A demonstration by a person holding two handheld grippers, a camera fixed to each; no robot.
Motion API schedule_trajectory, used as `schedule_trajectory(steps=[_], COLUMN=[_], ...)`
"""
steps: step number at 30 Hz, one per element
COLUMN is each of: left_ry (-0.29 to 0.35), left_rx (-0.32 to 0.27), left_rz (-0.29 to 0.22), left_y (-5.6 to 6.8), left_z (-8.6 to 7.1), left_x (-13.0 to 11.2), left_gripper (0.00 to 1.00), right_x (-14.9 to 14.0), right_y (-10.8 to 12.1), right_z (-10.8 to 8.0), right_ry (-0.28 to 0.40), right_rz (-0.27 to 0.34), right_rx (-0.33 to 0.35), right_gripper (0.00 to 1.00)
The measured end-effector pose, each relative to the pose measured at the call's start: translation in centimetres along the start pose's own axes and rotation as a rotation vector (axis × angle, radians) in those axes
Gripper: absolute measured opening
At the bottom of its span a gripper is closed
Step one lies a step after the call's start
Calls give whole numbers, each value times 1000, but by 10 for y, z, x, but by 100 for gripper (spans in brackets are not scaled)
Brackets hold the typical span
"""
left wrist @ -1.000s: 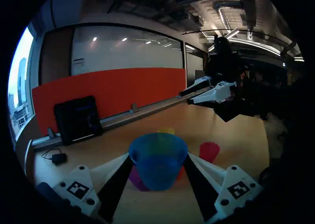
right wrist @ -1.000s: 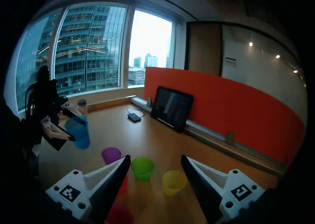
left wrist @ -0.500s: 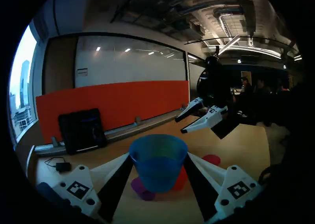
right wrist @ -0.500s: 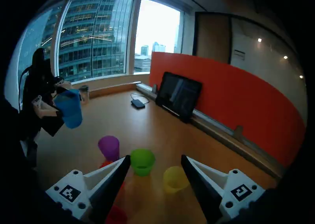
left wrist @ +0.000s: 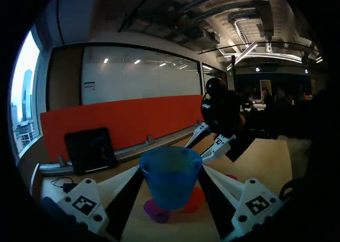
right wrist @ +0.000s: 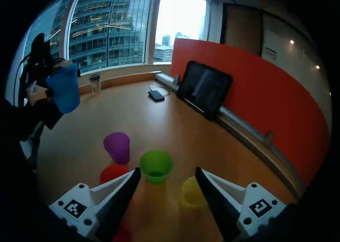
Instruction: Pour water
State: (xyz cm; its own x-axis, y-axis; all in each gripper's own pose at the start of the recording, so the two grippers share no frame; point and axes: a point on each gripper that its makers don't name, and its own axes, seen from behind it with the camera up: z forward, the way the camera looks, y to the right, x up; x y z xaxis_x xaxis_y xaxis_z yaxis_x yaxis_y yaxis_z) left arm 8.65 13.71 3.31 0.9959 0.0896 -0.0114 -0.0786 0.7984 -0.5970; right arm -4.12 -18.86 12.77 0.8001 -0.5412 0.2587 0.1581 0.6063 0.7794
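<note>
Blue cup (right wrist: 63,93): rising in the right gripper view, from 9 toward 10 o'clock.
Right gripper (left wrist: 195,152): sliding in the left gripper view from 2 o'clock toward centre, closing on the cup's rim.
Orange cup (right wrist: 112,174): coming into sight at 7 o'clock in the right gripper view.

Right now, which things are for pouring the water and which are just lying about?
For the job: blue cup held in the left gripper; purple cup, green cup, yellow cup, orange cup.
Just lying about: tablet, small black box, jar by the window.
</note>
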Motion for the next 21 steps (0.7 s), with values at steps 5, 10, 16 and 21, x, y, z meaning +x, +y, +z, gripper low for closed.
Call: schedule_trajectory(steps=[5, 10, 16, 21], left_ry=[8, 10, 11, 10], left_rx=[1, 4, 7, 10], left_rz=[-3, -2, 0, -1], left_y=[1, 1, 0, -3], left_z=[0, -1, -2, -4], left_x=[4, 6, 5, 4], left_gripper=[85, 85, 85, 85], right_x=[-7, -13, -20, -26], right_y=[-4, -10, -17, -20], right_z=[14, 29, 45, 55], right_ry=[-47, -96, -155, -199], right_rz=[-23, -45, -70, -95], right_rx=[19, 42, 69, 82], right_gripper=[100, 100, 100, 100])
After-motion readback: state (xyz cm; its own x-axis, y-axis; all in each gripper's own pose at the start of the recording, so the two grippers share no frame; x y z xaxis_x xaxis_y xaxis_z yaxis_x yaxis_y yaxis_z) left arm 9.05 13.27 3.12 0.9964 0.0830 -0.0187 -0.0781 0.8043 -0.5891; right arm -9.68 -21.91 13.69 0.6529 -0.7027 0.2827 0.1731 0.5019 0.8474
